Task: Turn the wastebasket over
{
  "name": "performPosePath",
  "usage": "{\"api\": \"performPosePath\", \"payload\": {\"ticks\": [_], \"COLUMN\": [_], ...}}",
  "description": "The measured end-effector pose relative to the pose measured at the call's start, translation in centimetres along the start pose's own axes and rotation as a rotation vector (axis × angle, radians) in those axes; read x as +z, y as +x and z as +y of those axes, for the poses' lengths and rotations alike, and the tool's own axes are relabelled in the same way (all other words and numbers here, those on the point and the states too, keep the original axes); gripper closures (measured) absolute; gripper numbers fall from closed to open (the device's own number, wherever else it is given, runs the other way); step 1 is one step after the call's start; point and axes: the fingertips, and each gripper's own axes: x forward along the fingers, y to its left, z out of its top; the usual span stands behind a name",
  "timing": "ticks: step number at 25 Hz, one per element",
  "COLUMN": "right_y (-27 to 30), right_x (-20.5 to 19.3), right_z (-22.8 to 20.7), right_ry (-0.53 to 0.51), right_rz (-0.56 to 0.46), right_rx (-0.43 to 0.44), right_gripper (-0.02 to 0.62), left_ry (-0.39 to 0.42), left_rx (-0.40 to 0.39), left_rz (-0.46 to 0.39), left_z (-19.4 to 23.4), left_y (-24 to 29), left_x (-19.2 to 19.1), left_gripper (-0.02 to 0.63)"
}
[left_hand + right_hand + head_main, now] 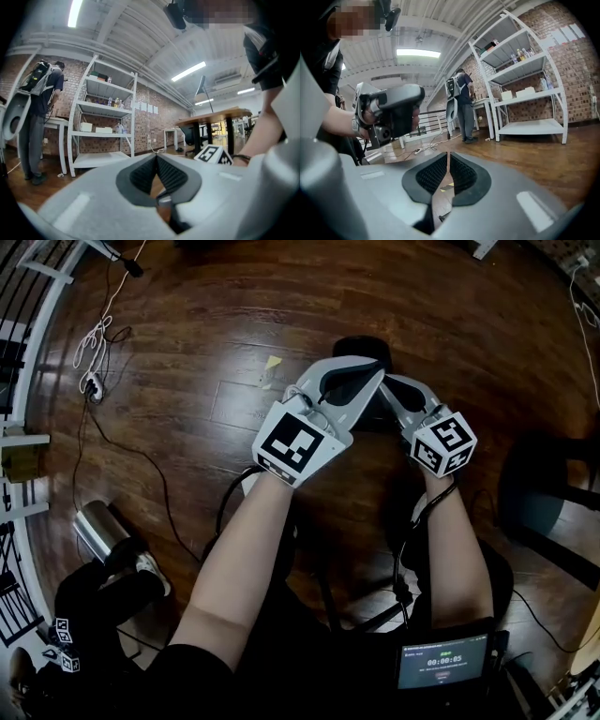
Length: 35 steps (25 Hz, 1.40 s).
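Both grippers are held out over the wooden floor with their tips almost touching. My left gripper [375, 374] [156, 157] points level, and its ribbed pads [140, 176] meet with nothing between them. My right gripper [391, 382] [448, 154] is also shut and empty, tilted slightly down. A dark round shape [359, 345] sits on the floor directly behind and under the jaws, mostly hidden by them. I cannot tell whether it is the wastebasket. A shiny metal cylinder [97, 528] lies on the floor at the lower left, far from both grippers.
A yellow scrap [272, 362] lies on the floor near the left gripper. Cables and a power strip [91, 382] trail at the left. White shelving [101, 119] [529, 93] and a standing person [461, 105] are at the brick wall. A dark chair base [548, 498] stands at the right.
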Motion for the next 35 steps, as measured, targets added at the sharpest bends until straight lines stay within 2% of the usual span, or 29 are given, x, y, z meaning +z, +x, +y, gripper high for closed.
{"api": "performPosePath", "payload": {"ticks": [2,5,11,14,16,21,24,30,35], "right_y": [0.4,0.8,-0.4,-1.1,-1.5,-2.3,-2.3,-0.6,0.4], "right_x": [-1.5,-3.7,-10.1,-13.4,-16.5,-21.6,-23.9,-25.6,-26.9], "right_z": [-0.6,-1.5,-3.6,-3.9,-3.7,-2.9,-3.2,-3.2,-4.1], "right_ry": [0.087,0.305,0.704,0.871,0.951,1.097,1.152,1.204,1.237], "right_rz": [-0.032,-0.134,-0.312,-0.417,-0.431,-0.434,-0.422,-0.414,-0.443], "right_rx": [-0.023,-0.068,-0.162,-0.204,-0.244,-0.361,-0.418,-0.418,-0.447], "right_gripper": [0.583,0.583,0.583,0.571,0.537,0.520,0.498,0.474,0.463], "left_ry": [0.006,-0.006,-0.114,-0.089,-0.075,-0.052,-0.068,-0.133,-0.133], "left_rx": [-0.007,-0.007,0.008,0.025,0.032,0.024,0.018,0.036,0.045], "left_rz": [-0.012,-0.026,-0.065,-0.084,-0.077,-0.067,-0.057,-0.059,-0.063], "left_z": [-0.2,0.0,0.8,1.5,1.6,1.2,1.2,2.0,2.5], "left_y": [0.2,-0.2,-0.2,-0.7,-0.8,-0.6,-0.7,-1.2,-1.4], "left_x": [0.4,1.1,2.1,2.6,2.8,2.8,2.6,3.0,3.0], "left_gripper": [0.603,0.603,0.603,0.603,0.603,0.603,0.603,0.602,0.603]}}
